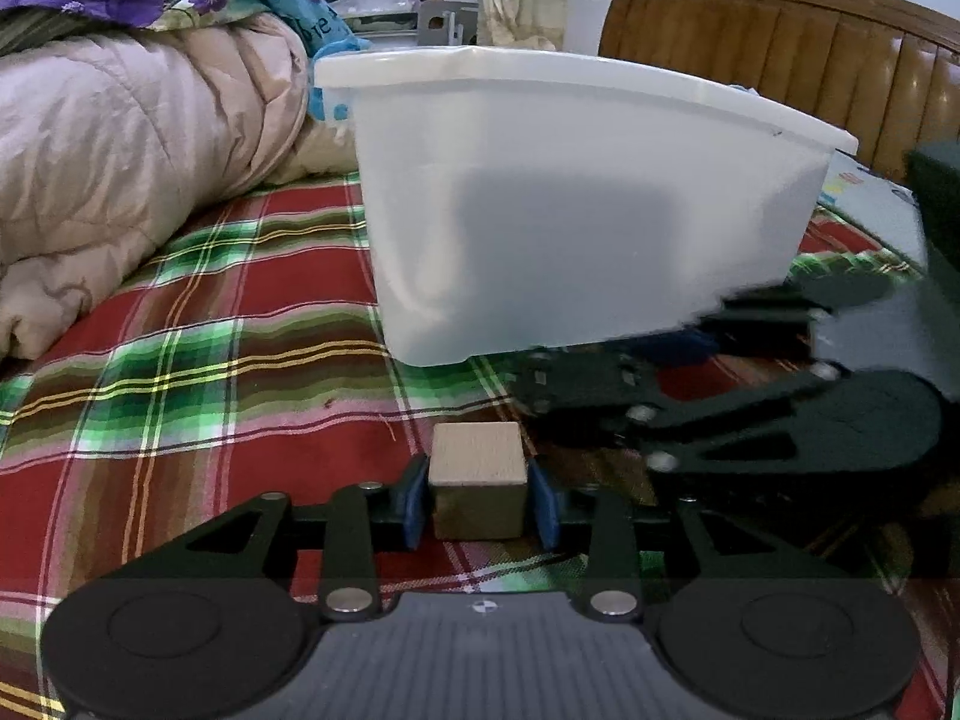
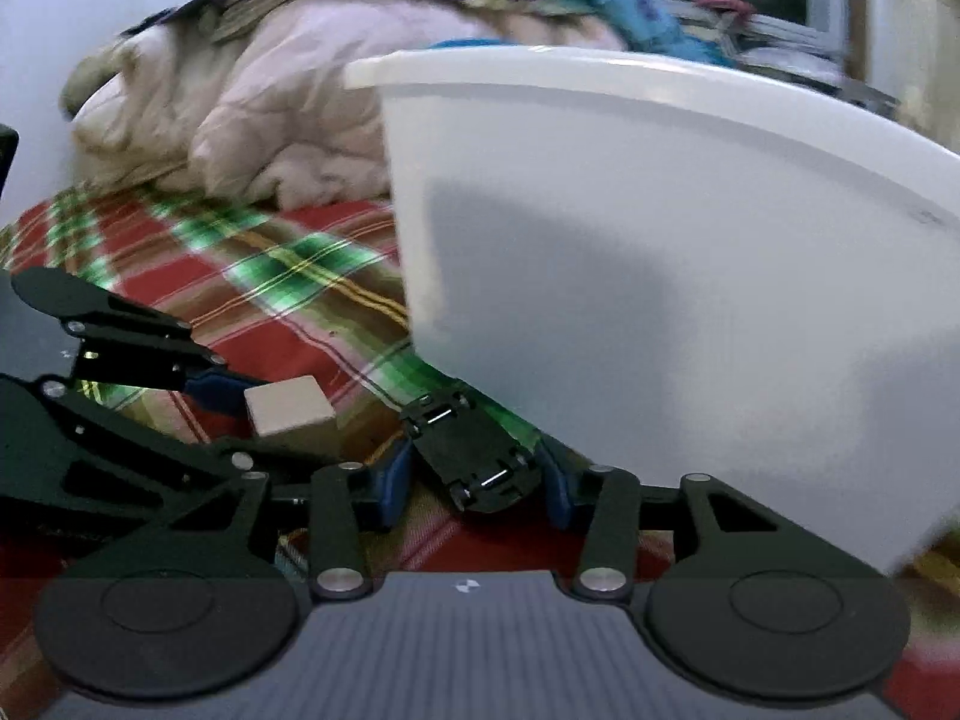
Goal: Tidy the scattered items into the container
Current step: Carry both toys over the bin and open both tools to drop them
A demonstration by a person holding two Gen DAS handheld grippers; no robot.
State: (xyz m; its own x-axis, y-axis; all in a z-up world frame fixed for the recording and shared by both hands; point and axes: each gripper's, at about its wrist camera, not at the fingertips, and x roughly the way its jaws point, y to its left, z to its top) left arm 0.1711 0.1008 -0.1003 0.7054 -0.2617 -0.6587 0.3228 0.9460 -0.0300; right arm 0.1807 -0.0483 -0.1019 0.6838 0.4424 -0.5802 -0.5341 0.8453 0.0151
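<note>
Wooden cube (image 1: 478,487) clamped in the left gripper (image 1: 478,501); black clip-like object (image 2: 474,459) between the right gripper's (image 2: 474,480) jaws.

Left wrist view: blue pads (image 1: 414,501) press both cube sides, low over the plaid bedsheet (image 1: 180,360); white plastic container (image 1: 570,210) stands just beyond; pink quilt (image 1: 120,150) at left.
Right wrist view: jaws flank the black object, contact unclear, so I cannot tell whether they grip; container at right.

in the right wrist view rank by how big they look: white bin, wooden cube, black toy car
1. white bin, by far the largest.
2. black toy car and wooden cube look alike in size; the car sits nearer the camera, so I won't rank them.
</note>
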